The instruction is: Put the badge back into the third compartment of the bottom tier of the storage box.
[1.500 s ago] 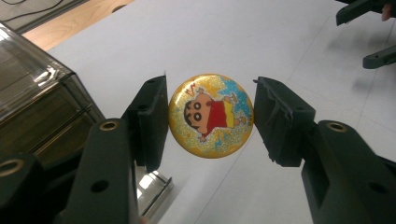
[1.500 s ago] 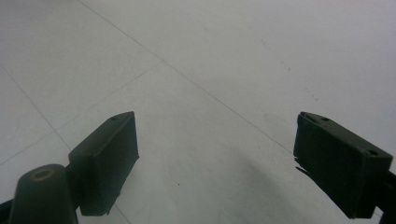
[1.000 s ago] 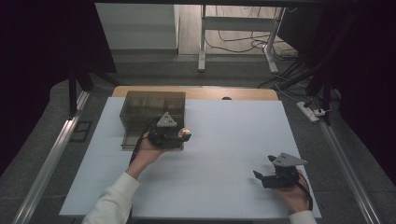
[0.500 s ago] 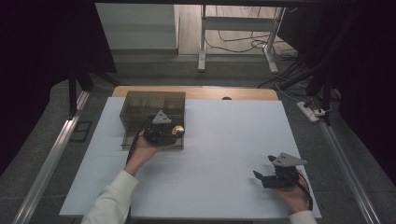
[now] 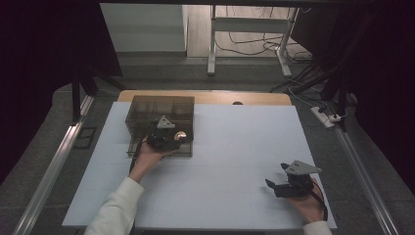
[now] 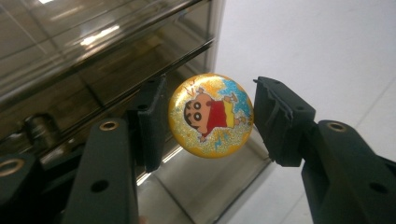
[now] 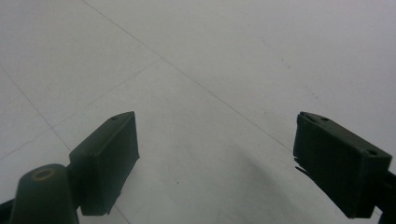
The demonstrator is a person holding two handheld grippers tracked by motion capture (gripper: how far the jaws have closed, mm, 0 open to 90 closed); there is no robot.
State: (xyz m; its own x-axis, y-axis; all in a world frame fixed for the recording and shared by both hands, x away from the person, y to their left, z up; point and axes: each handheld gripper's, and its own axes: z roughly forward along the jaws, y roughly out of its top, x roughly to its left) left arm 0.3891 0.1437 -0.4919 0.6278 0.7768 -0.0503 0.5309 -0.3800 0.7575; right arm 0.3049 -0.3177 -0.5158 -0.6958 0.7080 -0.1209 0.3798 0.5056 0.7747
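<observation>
Your left gripper [image 6: 205,121] pinches a round cartoon badge [image 6: 211,115] by its edges, held just over the front rim of the smoky clear box [image 5: 160,113] at the table's [image 5: 235,147] far left. Your right gripper [image 5: 284,187] rests near the right corner, jaws spread, with open white tabletop between them.
</observation>
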